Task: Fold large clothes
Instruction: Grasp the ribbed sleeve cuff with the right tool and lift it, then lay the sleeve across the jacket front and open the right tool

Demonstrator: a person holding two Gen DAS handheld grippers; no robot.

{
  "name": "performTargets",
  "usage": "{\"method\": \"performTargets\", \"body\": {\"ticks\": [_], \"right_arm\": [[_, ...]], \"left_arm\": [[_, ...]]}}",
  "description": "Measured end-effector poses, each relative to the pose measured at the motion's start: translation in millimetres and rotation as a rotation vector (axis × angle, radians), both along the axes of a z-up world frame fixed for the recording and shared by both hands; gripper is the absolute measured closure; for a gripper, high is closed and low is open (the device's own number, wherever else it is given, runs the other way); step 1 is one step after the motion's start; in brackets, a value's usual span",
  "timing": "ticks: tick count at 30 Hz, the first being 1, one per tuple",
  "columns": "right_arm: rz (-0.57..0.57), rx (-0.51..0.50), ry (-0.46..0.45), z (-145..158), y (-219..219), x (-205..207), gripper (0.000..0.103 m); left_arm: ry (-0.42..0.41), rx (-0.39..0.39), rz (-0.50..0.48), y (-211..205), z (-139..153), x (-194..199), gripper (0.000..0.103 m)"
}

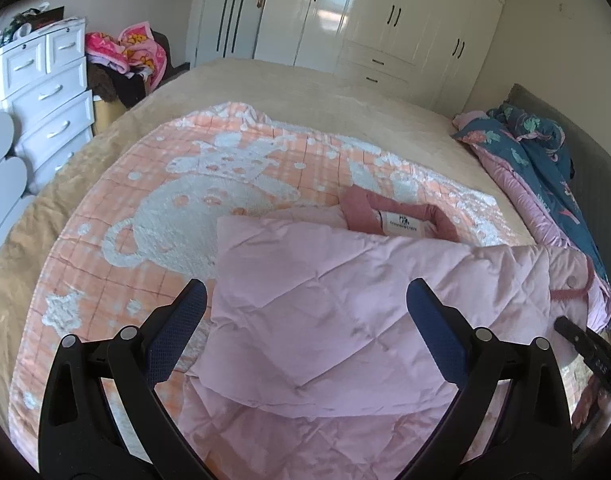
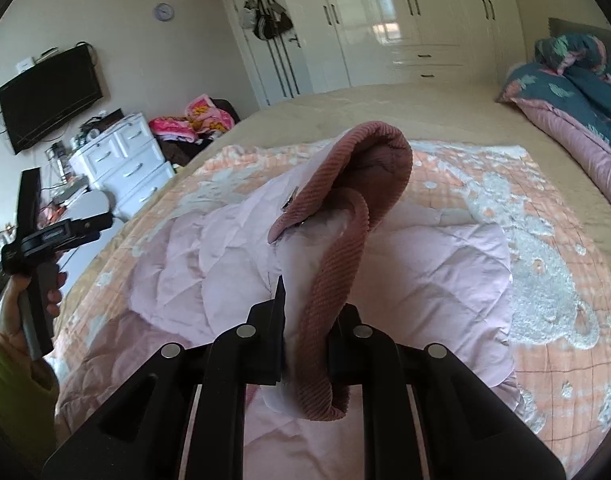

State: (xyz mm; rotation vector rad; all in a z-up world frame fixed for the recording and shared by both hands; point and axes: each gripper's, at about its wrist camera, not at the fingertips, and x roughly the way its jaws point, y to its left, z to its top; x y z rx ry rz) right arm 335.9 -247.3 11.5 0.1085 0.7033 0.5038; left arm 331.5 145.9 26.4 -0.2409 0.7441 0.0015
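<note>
Jacket (image 1: pixel 325 320), pink and quilted, lies on the patterned blanket (image 1: pixel 153 208); its near hem is cut off. Right gripper (image 2: pixel 305 312) pinches the corduroy collar (image 2: pixel 345 248). Left gripper (image 1: pixel 305 308) gapes wide, empty, above it.

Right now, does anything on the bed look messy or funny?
Yes. The pink jacket is only half folded, and its corduroy collar sticks up, pinched in the right gripper. The blue quilt lies bunched at the bed's edge.

Home bedroom: bed (image 1: pixel 305 92), white wardrobe (image 1: pixel 385 12), dresser (image 1: pixel 45 92), wall TV (image 2: pixel 49 96).
</note>
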Motion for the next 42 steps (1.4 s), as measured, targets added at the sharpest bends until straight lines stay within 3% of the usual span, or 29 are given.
{"method": "performTargets", "body": {"ticks": [14, 23, 27, 32, 34, 42], "right_arm": [[-0.043, -0.021, 0.079, -36, 0, 18, 0.086], [-0.113, 0.012, 0.13, -43, -13, 25, 0.066], [-0.166, 0.022, 0.107, -37, -23, 24, 0.047], [-0.189, 0.025, 0.052, -23, -29, 20, 0.044], [-0.176, 0.018, 0.039, -21, -26, 20, 0.036], [-0.05, -0.09, 0.04, -20, 26, 27, 0.032]], "left_arm": [[0.097, 0.064, -0.117, -51, -39, 16, 0.009], [0.141, 0.087, -0.19, -83, -57, 16, 0.009], [0.151, 0.103, -0.198, -90, -62, 16, 0.009], [0.166, 0.103, -0.184, -88, -70, 18, 0.009], [0.182, 0.099, -0.182, -87, -76, 21, 0.009], [0.214, 0.082, -0.171, -83, -97, 28, 0.009]]}}
